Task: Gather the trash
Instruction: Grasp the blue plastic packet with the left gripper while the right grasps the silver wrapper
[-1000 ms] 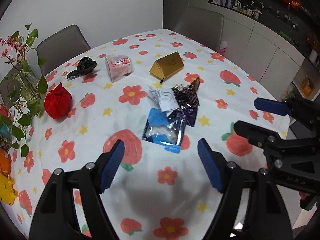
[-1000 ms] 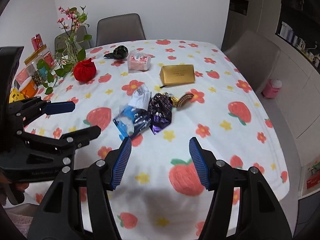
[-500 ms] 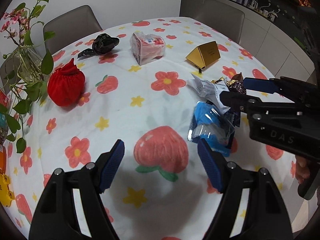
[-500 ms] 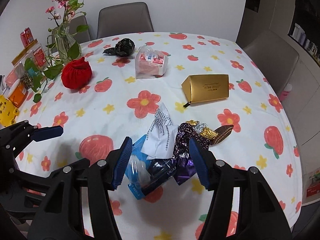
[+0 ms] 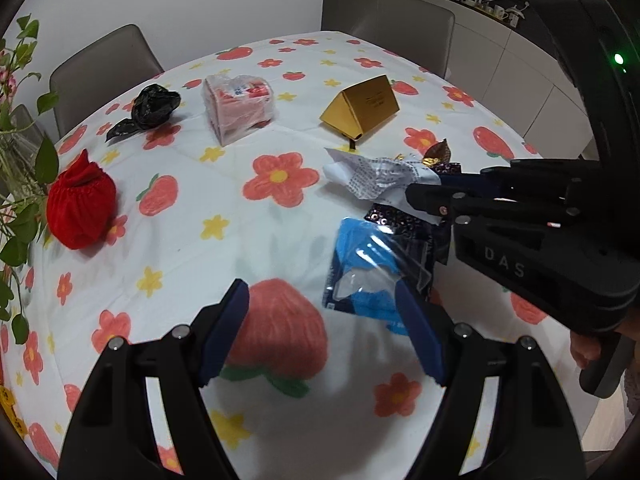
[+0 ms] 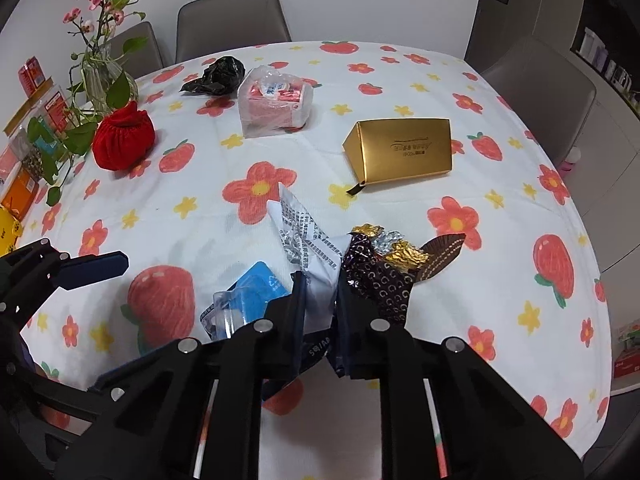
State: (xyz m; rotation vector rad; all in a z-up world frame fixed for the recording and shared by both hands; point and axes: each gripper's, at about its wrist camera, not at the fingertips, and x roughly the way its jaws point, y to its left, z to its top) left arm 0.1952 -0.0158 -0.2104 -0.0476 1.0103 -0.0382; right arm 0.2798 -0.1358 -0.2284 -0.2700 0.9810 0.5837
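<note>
A heap of trash lies mid-table: a white printed wrapper [image 6: 308, 236], a blue blister pack [image 6: 256, 292], a dark purple foil wrapper [image 6: 376, 276] and a brown paper cup [image 6: 444, 252]. My right gripper [image 6: 320, 300] is shut on the near end of the white wrapper. In the left wrist view it [image 5: 424, 196] reaches in from the right onto the white wrapper [image 5: 372, 172]. My left gripper [image 5: 324, 332] is open and empty above the cloth, its right finger beside the blue pack [image 5: 368, 264].
On the flowered tablecloth [image 6: 520, 240] lie a gold box [image 6: 404, 148], a bagged pink pack [image 6: 276, 100], a black crumpled bag [image 6: 220, 74] and a red cloth bundle [image 6: 122, 140]. A vase with flowers [image 6: 104, 76] and snack packets [image 6: 24, 152] stand at the left. Chairs surround the table.
My right gripper has moved forward onto the heap and closed on the white wrapper. My left gripper has moved closer to the blue pack and stays open.
</note>
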